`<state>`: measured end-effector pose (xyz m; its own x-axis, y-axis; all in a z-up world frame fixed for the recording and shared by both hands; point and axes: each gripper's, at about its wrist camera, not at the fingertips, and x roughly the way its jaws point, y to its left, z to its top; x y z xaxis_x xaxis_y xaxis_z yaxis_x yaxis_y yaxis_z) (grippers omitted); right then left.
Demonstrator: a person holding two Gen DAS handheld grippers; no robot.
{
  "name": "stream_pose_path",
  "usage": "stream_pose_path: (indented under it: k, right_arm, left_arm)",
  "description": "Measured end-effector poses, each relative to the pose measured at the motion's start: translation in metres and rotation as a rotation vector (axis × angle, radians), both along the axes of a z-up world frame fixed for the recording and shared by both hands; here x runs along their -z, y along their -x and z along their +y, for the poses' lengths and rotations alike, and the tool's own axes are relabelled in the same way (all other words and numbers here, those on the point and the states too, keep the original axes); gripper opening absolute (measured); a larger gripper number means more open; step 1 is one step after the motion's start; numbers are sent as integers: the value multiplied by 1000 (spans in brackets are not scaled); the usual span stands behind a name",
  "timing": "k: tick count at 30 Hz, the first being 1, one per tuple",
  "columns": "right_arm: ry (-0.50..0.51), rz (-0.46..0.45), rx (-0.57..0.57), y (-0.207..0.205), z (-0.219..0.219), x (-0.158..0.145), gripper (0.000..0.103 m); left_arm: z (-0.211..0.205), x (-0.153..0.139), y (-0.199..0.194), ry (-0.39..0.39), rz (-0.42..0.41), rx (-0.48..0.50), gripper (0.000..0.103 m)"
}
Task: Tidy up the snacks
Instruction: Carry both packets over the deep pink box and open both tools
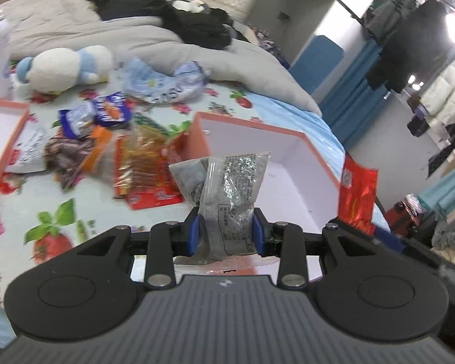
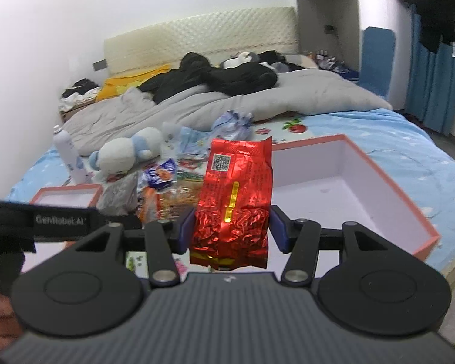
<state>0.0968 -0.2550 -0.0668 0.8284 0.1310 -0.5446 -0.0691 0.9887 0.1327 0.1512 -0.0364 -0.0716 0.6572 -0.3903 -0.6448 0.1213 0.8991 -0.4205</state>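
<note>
The left gripper (image 1: 226, 230) clenches a crinkly silver foil packet (image 1: 230, 194) and the right gripper (image 2: 232, 232) grips a glossy red foil pouch (image 2: 236, 200), both raised over the pink-rimmed box (image 2: 388, 209), whose smooth white inside looks bare. Sorting seems barely begun: beyond it, a heap of crumpled wrappers (image 1: 112, 145) waits on the floral sheet (image 1: 60, 212).

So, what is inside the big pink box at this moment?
The big pink box shows only its bare white floor and walls in the right wrist view. The red packet held by the right tongs covers its near left corner, so that part cannot be checked.
</note>
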Motion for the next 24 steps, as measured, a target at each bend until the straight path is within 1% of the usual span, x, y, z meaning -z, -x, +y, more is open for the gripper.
stream_pose_path:
  k: [3,5,9,11,13,17,24]
  right_arm:
    - [-12,17,35,-2,-17,3,55]
    - [-8,25,53,-5,-30,6,55]
    - [-17,42,82,-17,-56,16,55]
    - [-28,53,87,-24,-69,20,55]
    - [-32,65,87,-32,-79,26,55]
    - [-25,97,66,-49,-96,44,55]
    - [-59,160,44,-79,-124,75,55]
  left_arm:
    - [-25,-5,-12,-17,-8,49,39]
    - [-40,-3,-21,-30,-8,77,39]
    - [-73,7,-43,-56,13,124,39]
    - [-90,14,-53,-85,26,135,39]
    - [-104,21,-64,-90,40,147,39]
    - [-126,35,-84,-112,67,150,39]
    - [-158,60,-114,-164,111,128,39]
